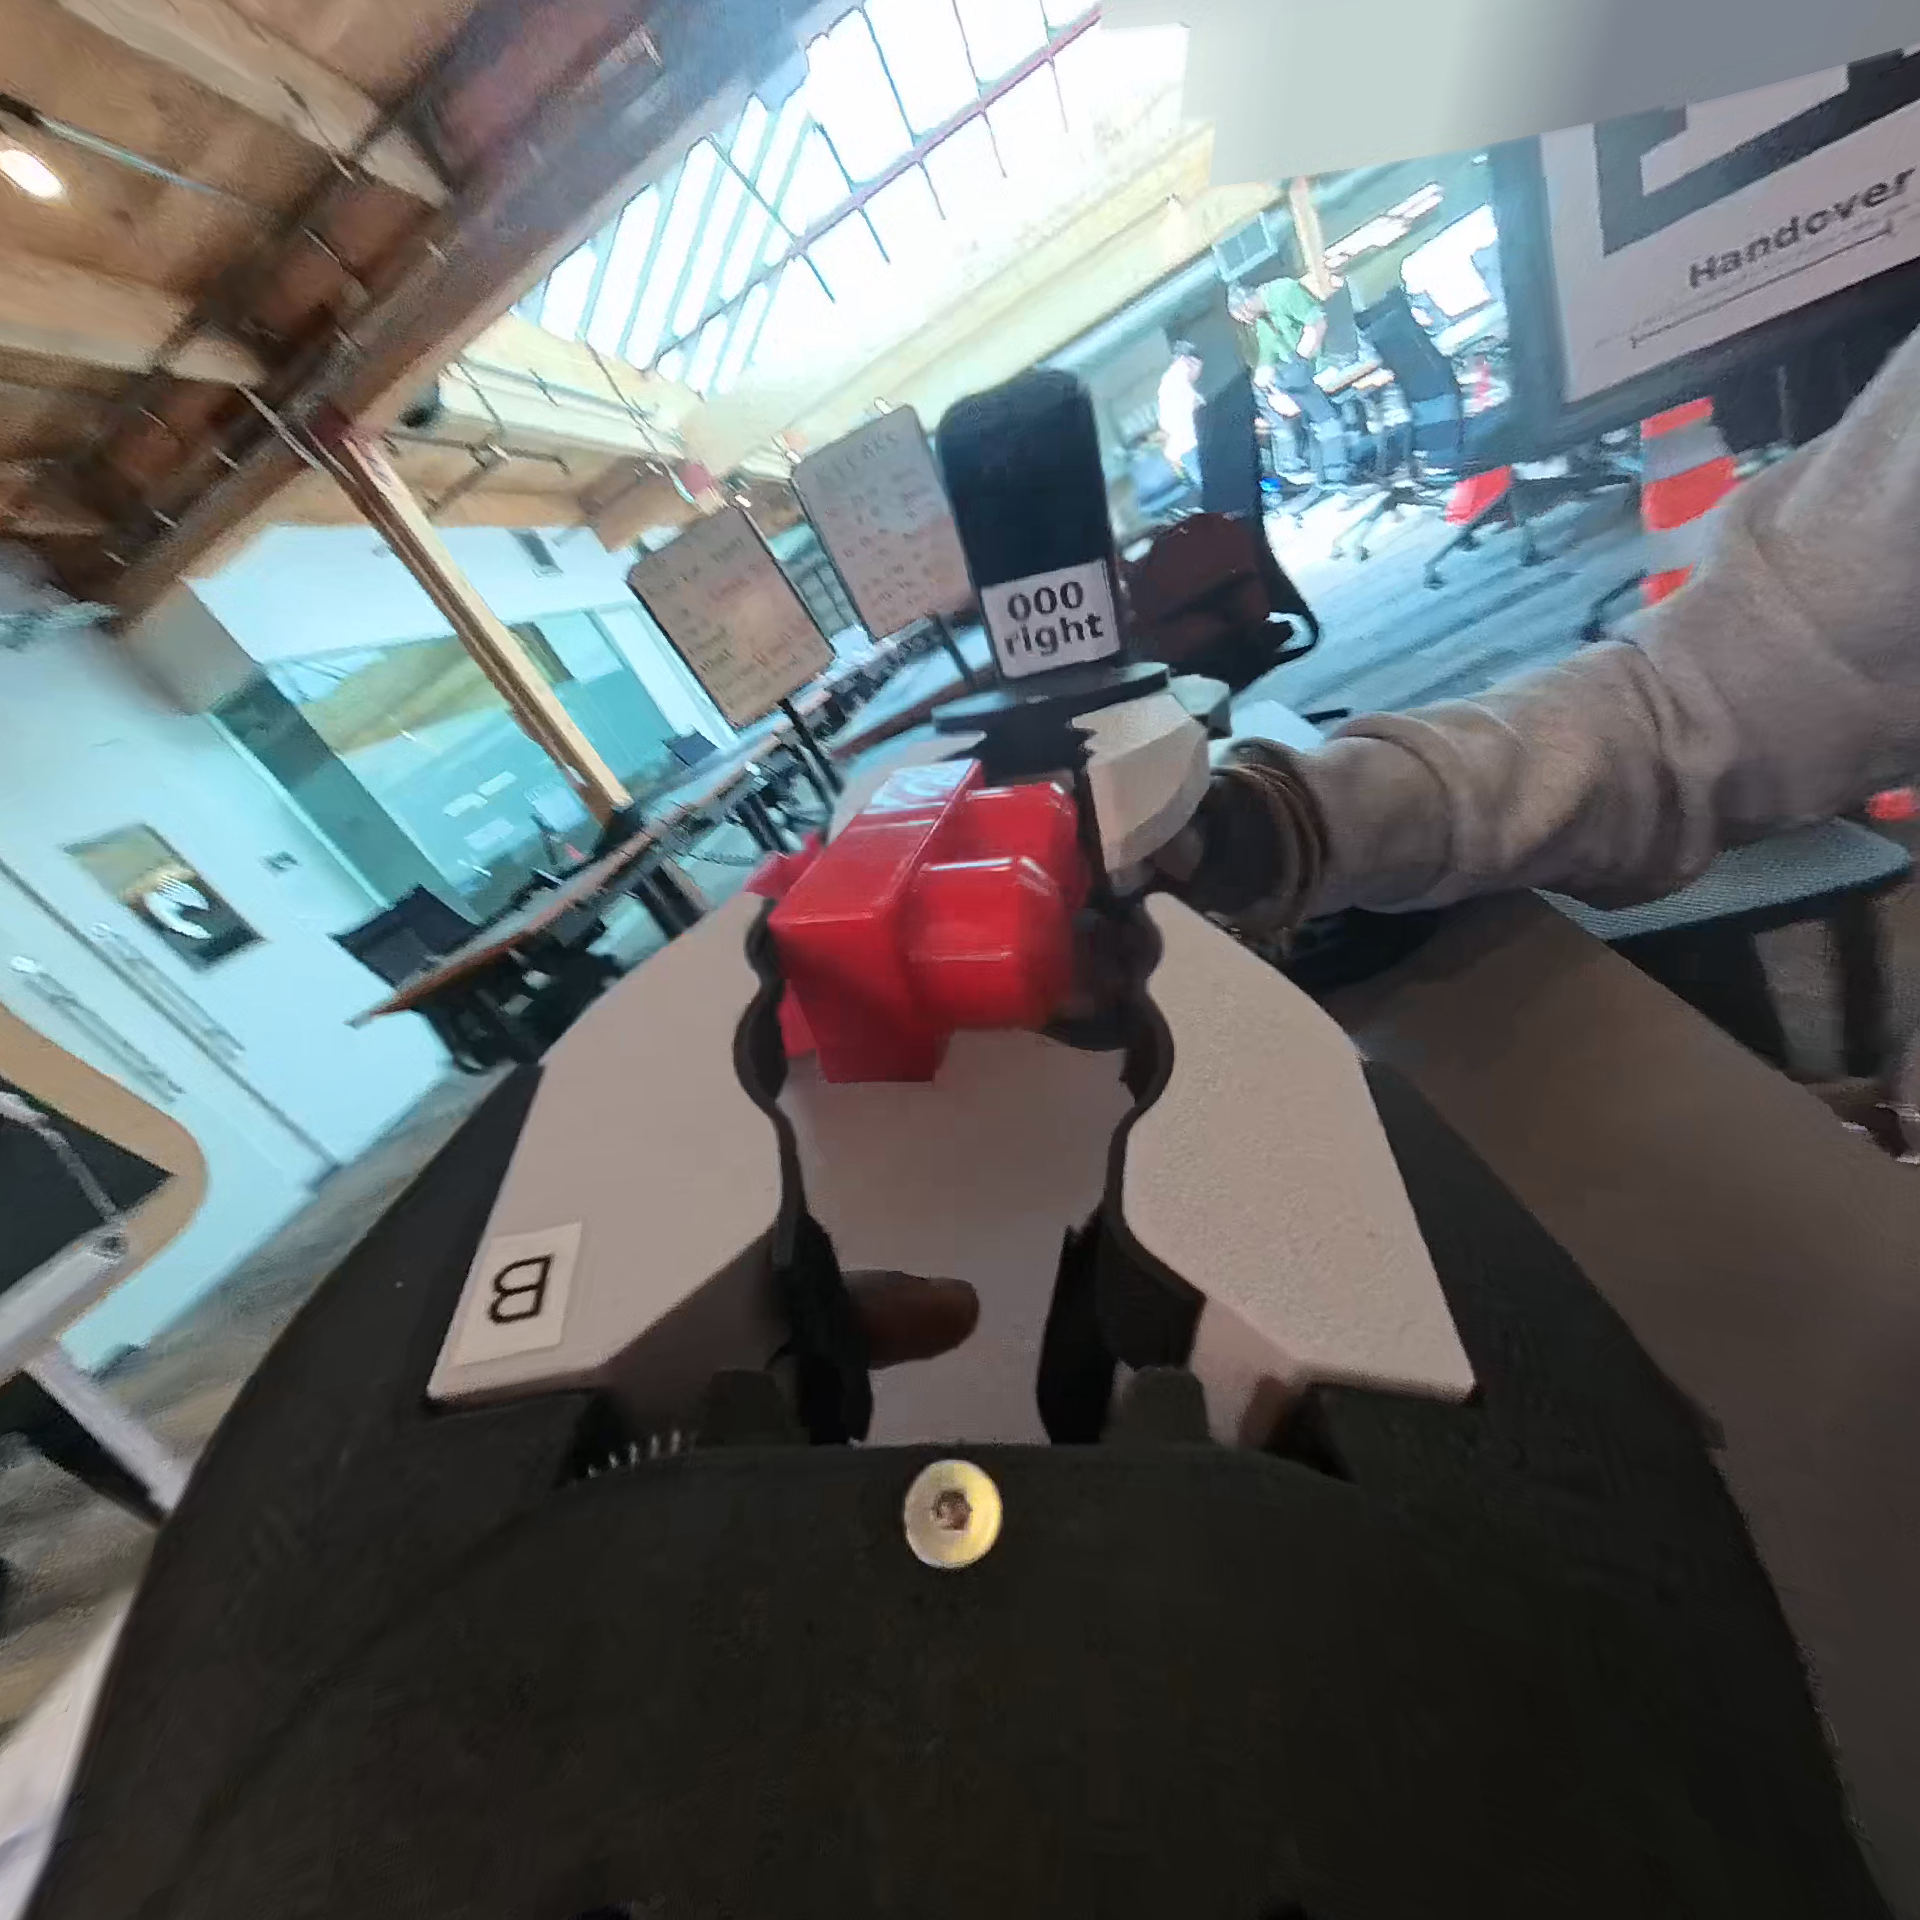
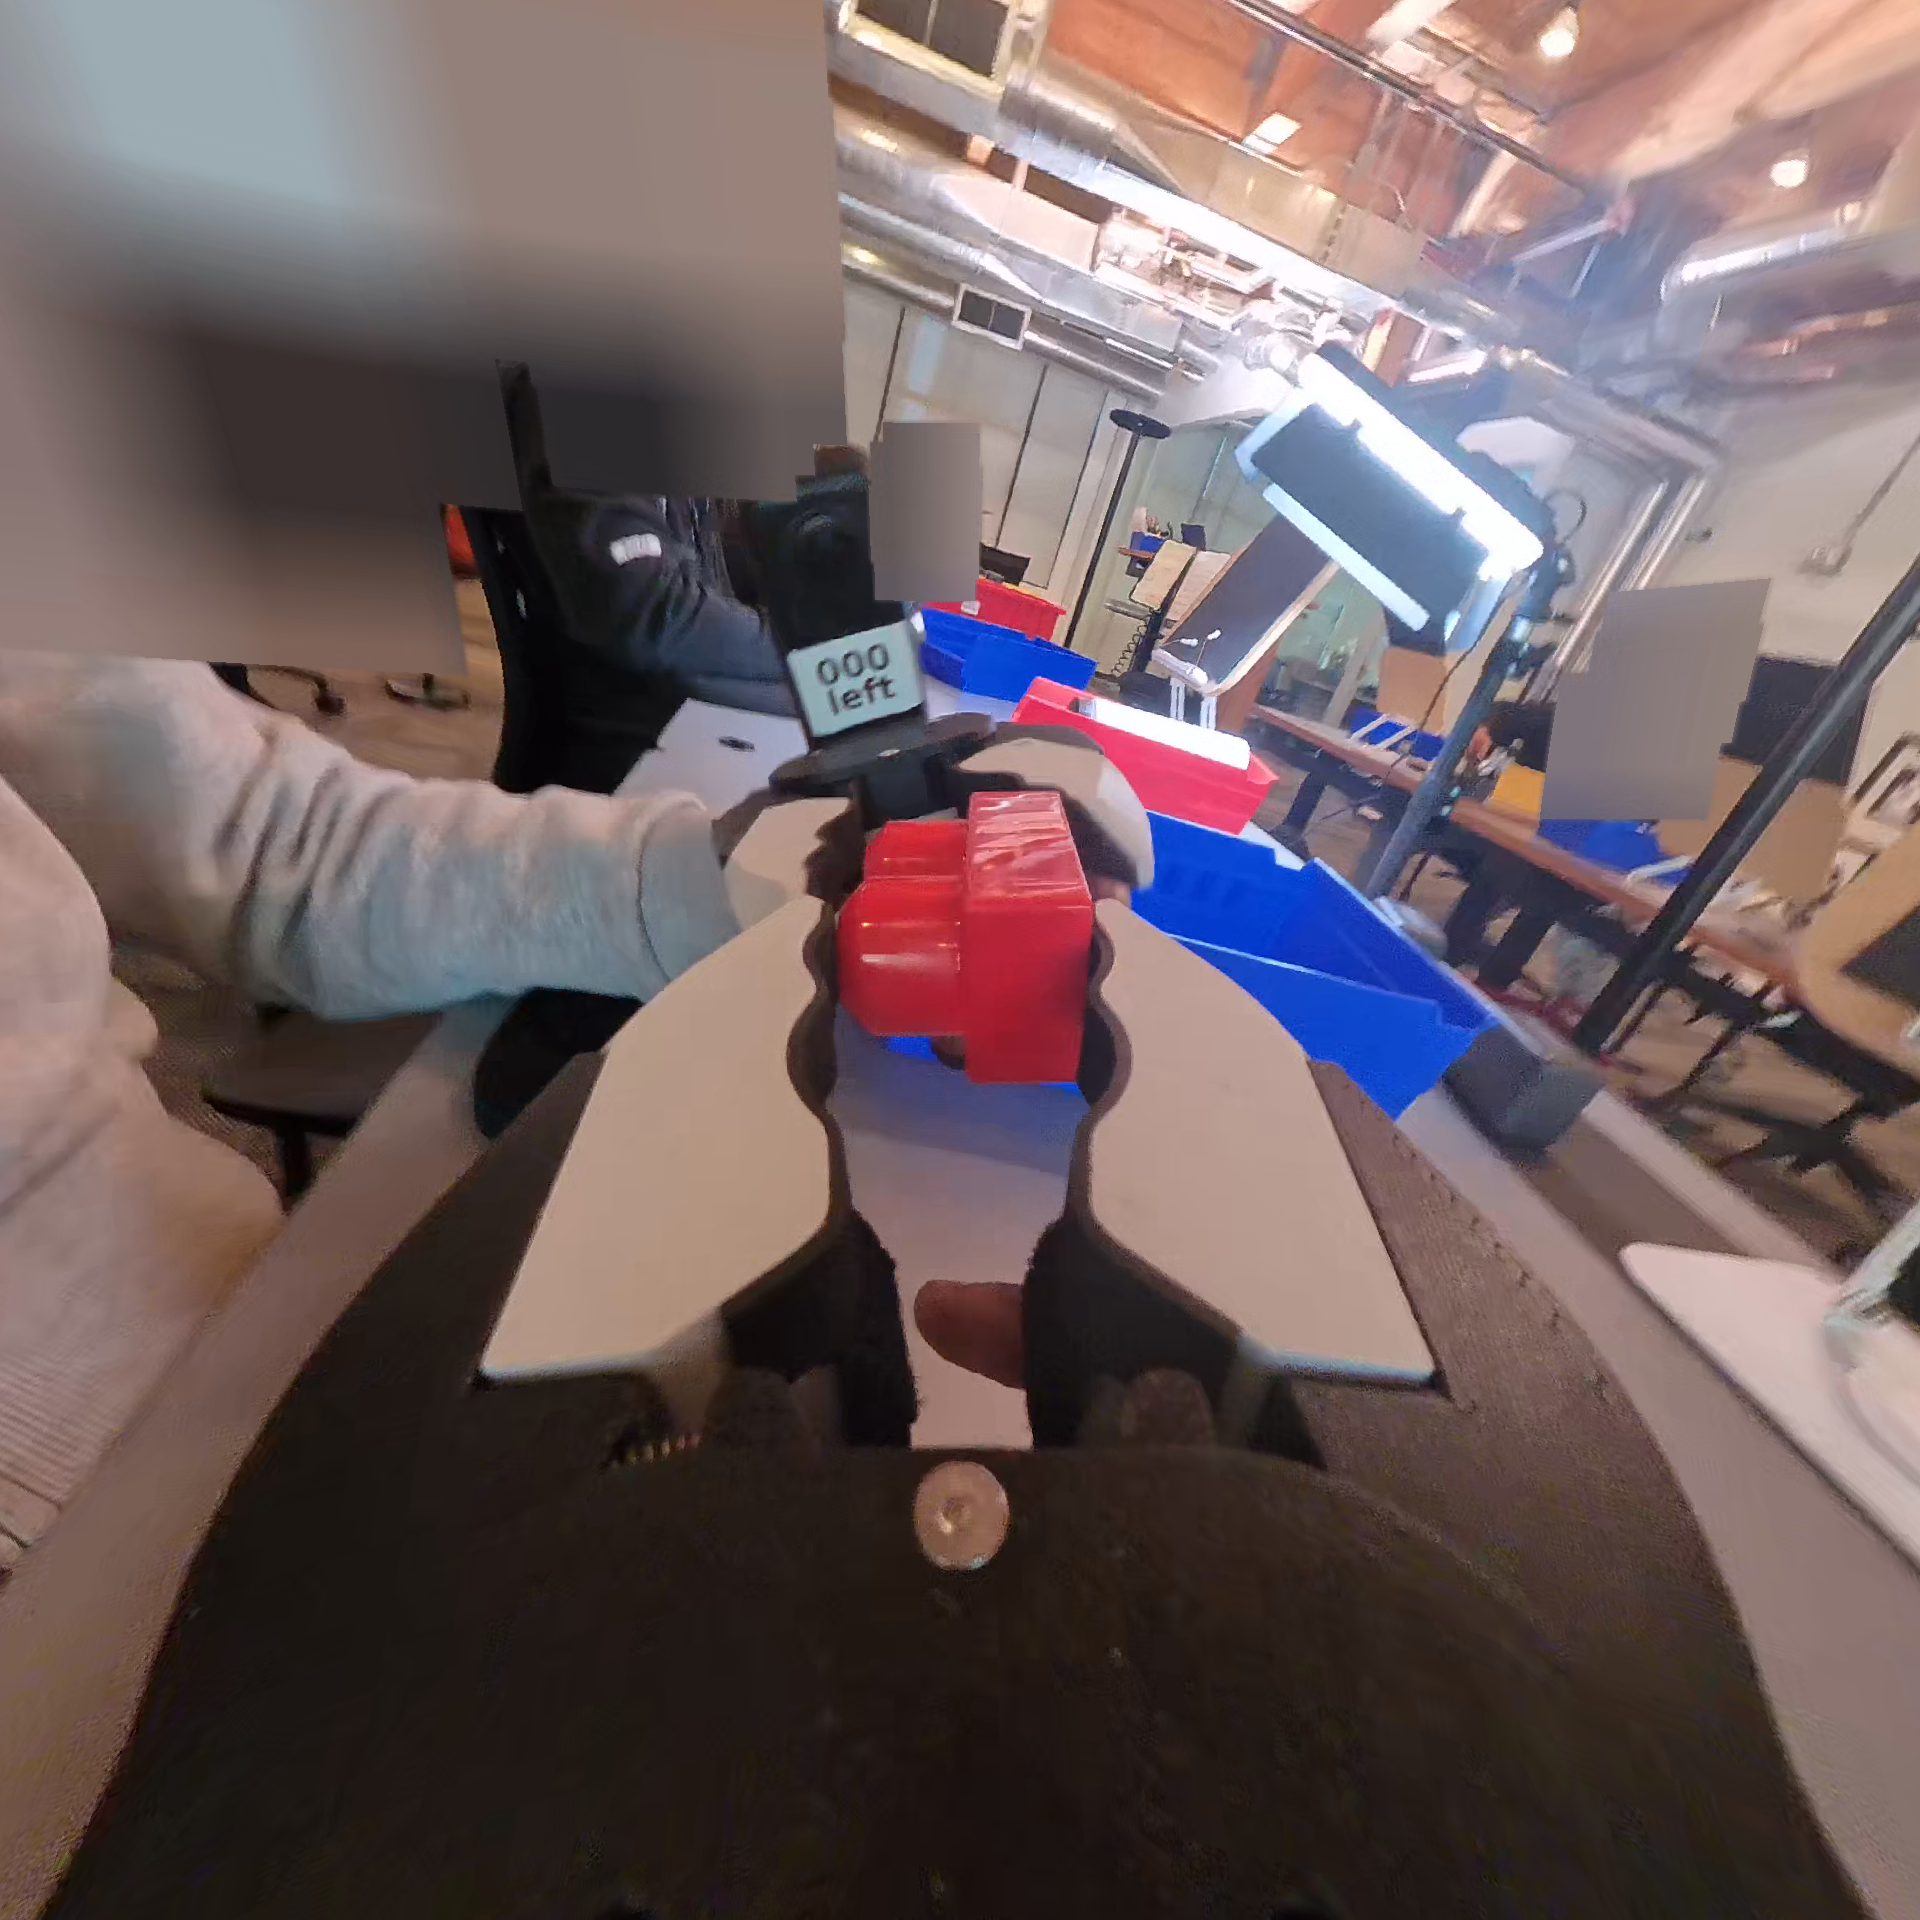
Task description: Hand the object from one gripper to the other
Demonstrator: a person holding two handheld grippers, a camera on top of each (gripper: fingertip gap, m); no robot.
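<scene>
Both hand-held grippers, left and right, are clamped on the red block. Its long axis runs between them, above the surface.

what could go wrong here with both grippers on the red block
1. The red block sits only at the fingertips of the left gripper and the right gripper, above the table; whichever opens first may tip or drop it.
2. Its stepped, glossy shape could let it twist in a tip grip.
3. The grippers meet nearly head-on, so fingers may knock together on pulling away.
</scene>
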